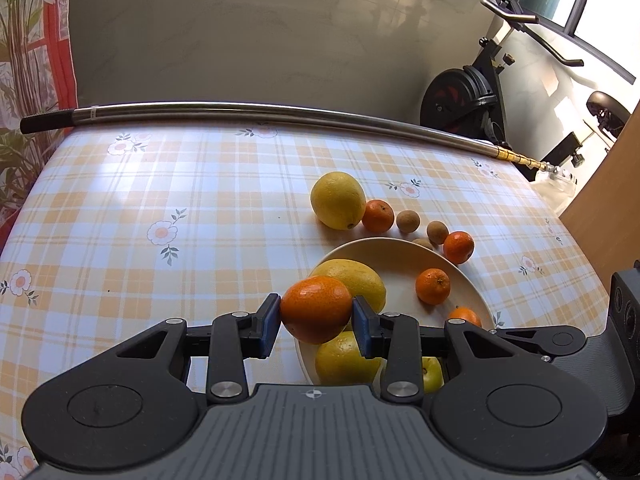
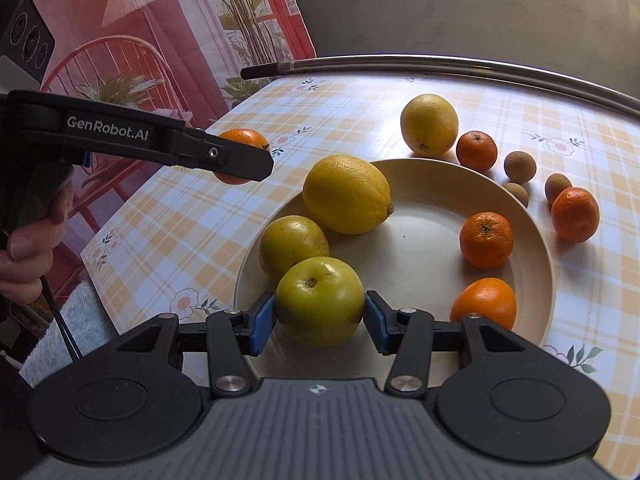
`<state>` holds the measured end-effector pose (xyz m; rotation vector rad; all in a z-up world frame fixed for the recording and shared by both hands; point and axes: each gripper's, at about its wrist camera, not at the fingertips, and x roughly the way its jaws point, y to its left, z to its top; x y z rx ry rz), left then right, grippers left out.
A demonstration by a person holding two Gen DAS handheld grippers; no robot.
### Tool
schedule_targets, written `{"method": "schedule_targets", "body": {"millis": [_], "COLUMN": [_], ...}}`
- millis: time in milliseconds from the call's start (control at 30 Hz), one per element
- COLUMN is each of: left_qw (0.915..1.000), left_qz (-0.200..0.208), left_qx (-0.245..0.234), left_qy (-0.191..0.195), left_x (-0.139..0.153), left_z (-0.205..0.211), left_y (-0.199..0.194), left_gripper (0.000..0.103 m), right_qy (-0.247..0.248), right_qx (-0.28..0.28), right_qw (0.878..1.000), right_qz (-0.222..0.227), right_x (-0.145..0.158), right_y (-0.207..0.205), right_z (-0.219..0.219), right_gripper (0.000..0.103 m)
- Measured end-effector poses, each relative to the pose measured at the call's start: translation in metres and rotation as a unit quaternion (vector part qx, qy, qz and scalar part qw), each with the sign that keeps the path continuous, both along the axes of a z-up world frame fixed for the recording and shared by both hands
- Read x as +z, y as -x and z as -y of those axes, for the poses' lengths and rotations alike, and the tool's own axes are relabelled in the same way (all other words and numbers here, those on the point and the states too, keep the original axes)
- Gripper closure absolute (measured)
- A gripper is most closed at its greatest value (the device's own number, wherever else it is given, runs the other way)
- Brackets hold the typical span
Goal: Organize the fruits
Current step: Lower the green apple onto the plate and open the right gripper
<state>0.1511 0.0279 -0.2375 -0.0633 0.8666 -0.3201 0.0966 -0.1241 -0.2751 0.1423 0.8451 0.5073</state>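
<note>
My left gripper (image 1: 316, 316) is shut on an orange mandarin (image 1: 316, 308), held just above the near-left rim of a cream plate (image 1: 400, 264). The right wrist view shows this gripper (image 2: 240, 160) from the side, left of the plate (image 2: 420, 232). My right gripper (image 2: 320, 316) is shut on a yellow-green round fruit (image 2: 320, 300) over the plate's near side. In the plate lie a lemon (image 2: 346, 194), another yellow-green fruit (image 2: 292, 244) and two mandarins (image 2: 486, 240). Beyond the plate, a lemon (image 2: 429, 124), two mandarins (image 2: 476, 151) and three small brown fruits (image 2: 520, 165) rest on the tablecloth.
A long metal pole (image 1: 280, 114) lies along the table's far edge. An exercise bike (image 1: 472, 96) stands behind the far right corner and a wooden panel (image 1: 608, 184) rises at the right. A hand (image 2: 28, 256) holds the left gripper's handle. Checked cloth (image 1: 160, 200) spreads left of the plate.
</note>
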Motion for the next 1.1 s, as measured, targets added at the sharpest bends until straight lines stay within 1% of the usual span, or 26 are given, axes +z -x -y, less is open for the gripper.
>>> {"method": "schedule_targets", "body": {"millis": [133,300,467,600,700,967,1100], "left_qw": [1.0000,1.0000,1.0000,0.9998,0.9998,0.9998,0.9997], "left_qz": [-0.002,-0.004,-0.002,0.005,0.005,-0.009,-0.010], "left_qx": [0.003,0.003,0.006,0.002,-0.004,0.007,0.010], "left_qy": [0.000,0.002,0.007,0.018,0.020,0.019,0.019], "left_x": [-0.001,-0.003,-0.001,0.005,0.002,-0.008,-0.008], "left_z": [-0.002,-0.001,0.001,0.007,0.012,0.008,0.006], "left_y": [0.001,0.000,-0.007,-0.010,-0.008,-0.010,-0.011], "left_gripper": [0.063,0.063,0.063,0.063,0.063,0.063,0.063], "right_qy": [0.004,0.011,0.015,0.030,0.043,0.060,0.054], "right_qx": [-0.010,-0.040,-0.063,-0.062,-0.066,-0.065,-0.068], "right_qw": [1.000,0.999,0.998,0.996,0.995,0.995,0.995], "right_qz": [-0.002,0.008,0.025,0.051,0.062,0.055,0.044], "right_x": [-0.001,0.002,0.009,0.016,0.017,0.006,0.001], "right_y": [-0.001,-0.007,-0.019,-0.033,-0.045,-0.064,-0.069], "right_z": [0.003,0.015,0.026,0.028,0.030,0.030,0.028], "right_gripper": [0.053,0.053,0.053,0.053,0.053,0.053,0.052]}}
